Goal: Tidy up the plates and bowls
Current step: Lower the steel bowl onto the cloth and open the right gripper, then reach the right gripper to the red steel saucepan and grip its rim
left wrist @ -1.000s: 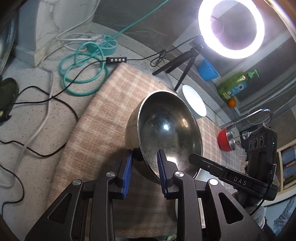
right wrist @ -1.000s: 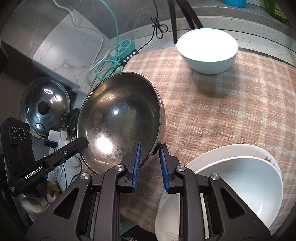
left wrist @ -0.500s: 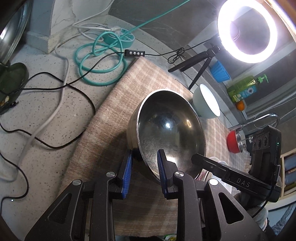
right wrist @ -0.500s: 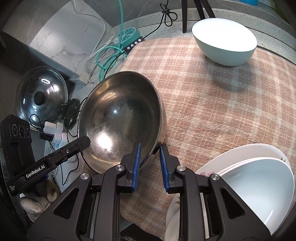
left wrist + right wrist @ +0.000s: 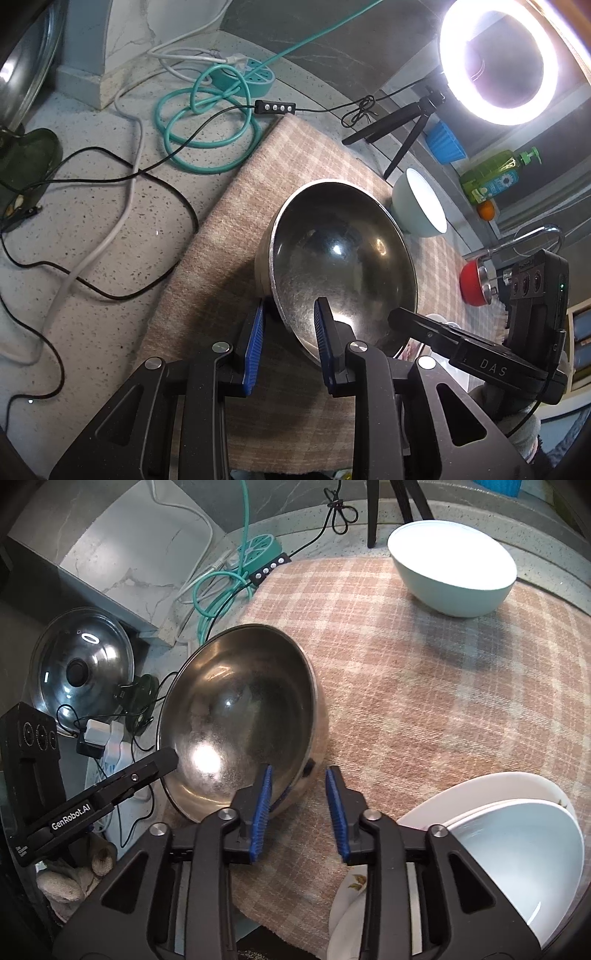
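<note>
Your left tool (image 5: 288,328) is clamped on the near rim of the steel bowl (image 5: 343,266), one pad outside the wall and one inside. Your right tool (image 5: 298,805) sits on the opposite rim of the steel bowl, and its jaws are opening: the rim is between the blue pads (image 5: 334,808), with the right pad clear of the metal. The steel bowl rests tilted on the checked cloth (image 5: 424,686), at the cloth's left edge as the right wrist view shows it.

Beyond the steel bowl, at the far side of the cloth, a pale green bowl (image 5: 452,579) stands upright, well apart from it. To the right of the steel bowl in the right wrist view, near your right tool, a white bowl (image 5: 517,853) lies nested in a white plate (image 5: 480,786). Off the cloth, left of the steel bowl, a glass lid (image 5: 79,664) leans beside tangled cables on the speckled surface (image 5: 110,229).
</note>
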Available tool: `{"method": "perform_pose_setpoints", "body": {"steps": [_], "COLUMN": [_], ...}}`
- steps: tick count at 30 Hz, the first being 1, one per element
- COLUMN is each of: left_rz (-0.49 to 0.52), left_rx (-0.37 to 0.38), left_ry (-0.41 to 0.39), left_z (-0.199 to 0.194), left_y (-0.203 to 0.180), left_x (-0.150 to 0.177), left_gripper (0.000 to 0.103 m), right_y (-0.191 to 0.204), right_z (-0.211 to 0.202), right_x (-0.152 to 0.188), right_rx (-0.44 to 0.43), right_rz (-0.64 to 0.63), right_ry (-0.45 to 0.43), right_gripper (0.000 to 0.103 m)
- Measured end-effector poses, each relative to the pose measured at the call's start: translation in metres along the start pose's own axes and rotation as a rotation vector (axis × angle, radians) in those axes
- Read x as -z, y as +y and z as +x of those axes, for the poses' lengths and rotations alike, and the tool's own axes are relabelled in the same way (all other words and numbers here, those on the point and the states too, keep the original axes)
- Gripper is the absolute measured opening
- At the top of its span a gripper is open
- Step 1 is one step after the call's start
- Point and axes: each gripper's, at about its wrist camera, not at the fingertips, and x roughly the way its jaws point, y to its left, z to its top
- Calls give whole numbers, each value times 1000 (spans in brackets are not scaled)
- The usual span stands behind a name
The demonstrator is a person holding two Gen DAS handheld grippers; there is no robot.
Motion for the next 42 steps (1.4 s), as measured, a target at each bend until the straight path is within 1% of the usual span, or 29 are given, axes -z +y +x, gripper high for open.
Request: {"method": "perform_pose_setpoints", "body": {"steps": [2,3,6,12,15,19,25,29,33,39,42], "left_rz": [5,7,17,40,48,88,159,212,257,328,356], "left_rx": [-5,-4,-19,-22,-5,10,53,82,109,136,145], "left_ry": [-10,-13,-33,-88,-117,-125,-99,-75,-60,-23,2], "left_z": [-4,-5,-10,-26,-31,-26,-9,5,15,36,48], "left_y": [0,0,-2,-14,-24,-44,-79,-106,-133,-170,-188], "left_x": [-1,-1,-3,-6,-8,-10,-9,-8,-5,-2,1], "left_gripper": [24,24,24,24,24,24,24,24,24,24,24], "right_y": [-1,-1,-3,-11,-18,-34,-69,-102,-132,-173,-196], "right_z": [-4,-7,-14,-38,-53,-74,-111,-138,-159,-185,-193], "right_x": [0,0,0,3,4,8,16,22,24,31,34], "right_rx": [6,8,13,22,37,59,101,139,154,239,266], "right_rz": [-3,-2,1,11,14,37,98,165,236,279,302], "right_ry": [-15,-22,-44,-101,-133,-172,-254,-314,-349,-392,-400], "right_gripper": [40,40,40,40,40,40,40,40,40,40,40]}}
